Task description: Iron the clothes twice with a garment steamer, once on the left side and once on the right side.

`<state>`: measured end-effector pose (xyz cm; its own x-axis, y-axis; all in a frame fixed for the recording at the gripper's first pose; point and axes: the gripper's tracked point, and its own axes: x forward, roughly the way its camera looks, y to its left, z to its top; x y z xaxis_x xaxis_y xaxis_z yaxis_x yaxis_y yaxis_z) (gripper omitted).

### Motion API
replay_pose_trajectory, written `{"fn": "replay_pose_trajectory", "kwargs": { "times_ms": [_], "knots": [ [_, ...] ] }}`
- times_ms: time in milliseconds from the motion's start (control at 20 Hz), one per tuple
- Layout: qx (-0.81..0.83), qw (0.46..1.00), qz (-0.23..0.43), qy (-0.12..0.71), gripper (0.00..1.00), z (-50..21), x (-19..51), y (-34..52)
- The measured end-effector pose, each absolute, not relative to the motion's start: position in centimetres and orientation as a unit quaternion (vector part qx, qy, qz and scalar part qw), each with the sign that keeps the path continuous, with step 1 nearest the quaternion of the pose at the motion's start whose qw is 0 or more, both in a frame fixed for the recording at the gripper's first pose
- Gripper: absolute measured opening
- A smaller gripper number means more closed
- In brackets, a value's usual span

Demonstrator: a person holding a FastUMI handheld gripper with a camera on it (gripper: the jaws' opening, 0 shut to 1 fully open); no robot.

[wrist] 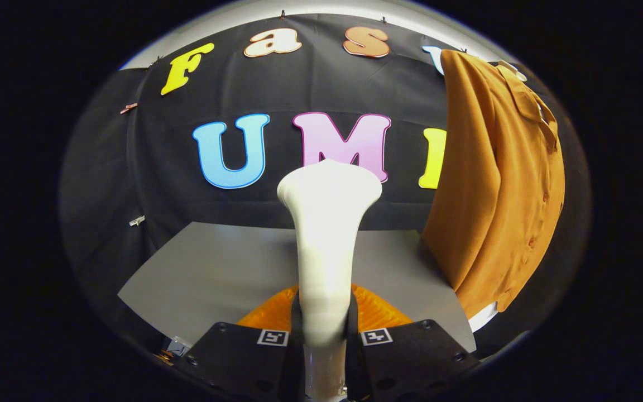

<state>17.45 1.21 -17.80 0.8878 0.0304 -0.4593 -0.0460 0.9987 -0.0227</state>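
The gripper has its jaws clamped on the steamer, both fingers pressing its white neck, head upright ahead of them. To the steamer's right hangs the orange shirt, apart from it. Below the steamer lies the grey tabletop.

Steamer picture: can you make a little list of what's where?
steamer: white, upright, its handle clamped between the jaws
gripper: shut on the steamer
shirt: orange-brown, buttoned, hanging beyond the jaws, off to one side, apart from the steamer
table: grey, below the steamer
orange base: behind the handle, just ahead of the jaws
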Motion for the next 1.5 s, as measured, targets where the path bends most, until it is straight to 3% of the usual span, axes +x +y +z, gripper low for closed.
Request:
{"fn": "replay_pose_trajectory", "kwargs": {
  "times_ms": [250,950,1500],
  "knots": [
    [-0.029,0.981,0.016,0.192,0.32,-14.5,13.9,1.5],
    [-0.018,0.991,-0.075,0.108,0.31,-7.8,2.2,-0.3],
    [-0.003,0.981,-0.172,0.091,0.31,-6.3,1.3,-13.1]
  ]
}}
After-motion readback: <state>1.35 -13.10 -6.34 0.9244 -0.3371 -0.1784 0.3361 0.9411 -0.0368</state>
